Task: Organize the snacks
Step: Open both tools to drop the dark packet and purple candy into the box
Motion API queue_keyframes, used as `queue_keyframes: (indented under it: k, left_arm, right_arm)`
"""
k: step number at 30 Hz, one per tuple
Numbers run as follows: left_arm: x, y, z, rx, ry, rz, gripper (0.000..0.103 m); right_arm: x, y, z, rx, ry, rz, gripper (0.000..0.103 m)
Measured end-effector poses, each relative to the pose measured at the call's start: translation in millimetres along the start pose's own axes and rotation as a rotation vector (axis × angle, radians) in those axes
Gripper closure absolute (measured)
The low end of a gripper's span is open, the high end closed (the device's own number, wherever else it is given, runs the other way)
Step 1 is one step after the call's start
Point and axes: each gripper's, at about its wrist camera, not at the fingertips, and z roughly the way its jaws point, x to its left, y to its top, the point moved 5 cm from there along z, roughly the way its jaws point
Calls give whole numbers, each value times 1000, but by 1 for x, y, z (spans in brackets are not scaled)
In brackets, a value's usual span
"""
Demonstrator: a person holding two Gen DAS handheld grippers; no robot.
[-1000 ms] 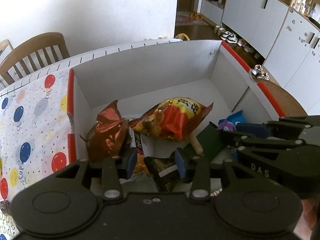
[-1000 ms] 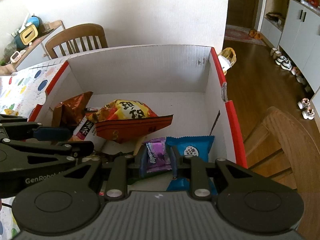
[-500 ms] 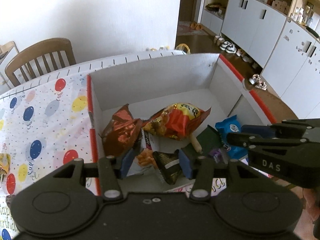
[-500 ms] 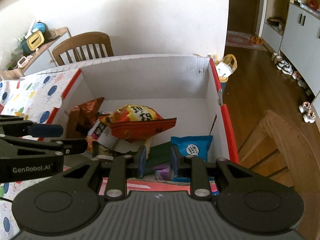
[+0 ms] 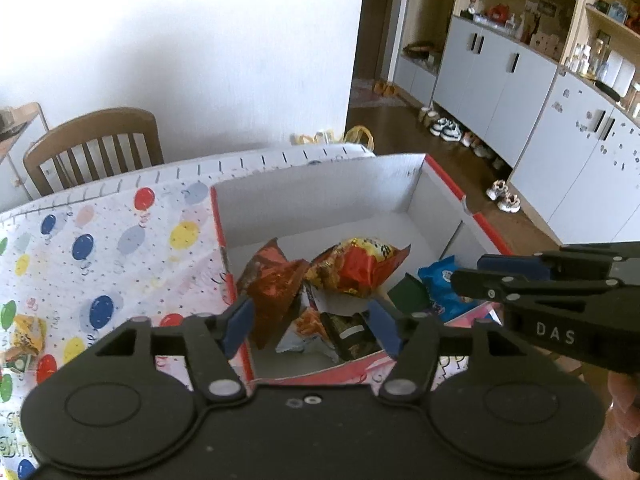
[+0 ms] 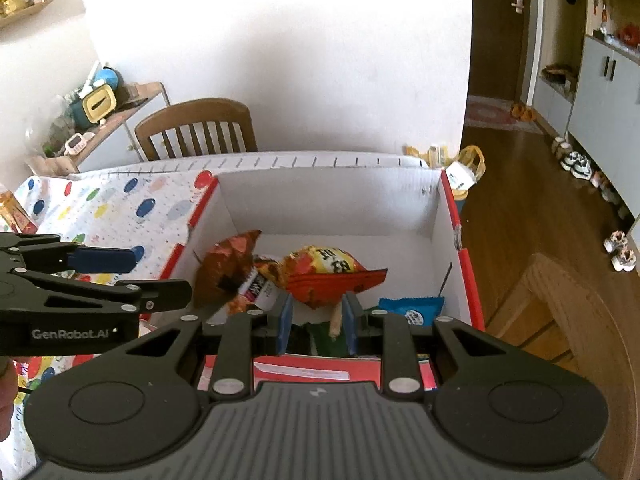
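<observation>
the left hand-held gripper (image 5: 311, 322) is hovering wide open and empty; the right hand-held gripper (image 6: 315, 322) is gaping narrowly, empty. beyond, at 12 o'clock, snack bags (image 5: 352, 270) are lying inside the box (image 5: 320, 188) on the desk (image 5: 100, 248).

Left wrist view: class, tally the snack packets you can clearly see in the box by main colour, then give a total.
Brown foil bag: 1
Red and yellow bag: 1
Blue packet: 1
Dark green packet: 1
Black packet: 1
Total: 5, with others partly hidden beneath.

Balloon-print tablecloth (image 5: 120, 248) over table; box (image 5: 320, 184), small packet (image 5: 26, 328) on it.
</observation>
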Motion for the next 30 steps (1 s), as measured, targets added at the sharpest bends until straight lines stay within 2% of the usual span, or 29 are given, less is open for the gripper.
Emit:
queue_keyframes:
  k: [4, 7, 14, 15, 17, 18, 19, 30]
  left_arm:
    - [11, -1, -17, -35, 17, -1, 35]
    - [21, -3, -28, -49, 19, -14, 27]
    - [55, -17, -54, -81, 26, -38, 22]
    - [60, -20, -57, -81, 29, -42, 21]
    - [72, -25, -61, -82, 34, -50, 19]
    - [78, -28, -64, -83, 38, -55, 18]
    - [86, -31, -67, -84, 42, -61, 18]
    - [168, -56, -92, -102, 80, -118, 13]
  right_arm:
    - [12, 1, -7, -10, 12, 0, 77]
    - [23, 1, -10, -16, 9, -15, 77]
    - [56, 2, -18, -35, 14, -21, 76]
    - [63, 2, -19, -39, 19, -18, 72]
    - [73, 3, -23, -51, 20, -5, 47]
    - [79, 3, -25, -60, 17, 0, 28]
    - [86, 4, -26, -69, 19, -2, 25]
    - [164, -4, -26, -76, 73, -40, 25]
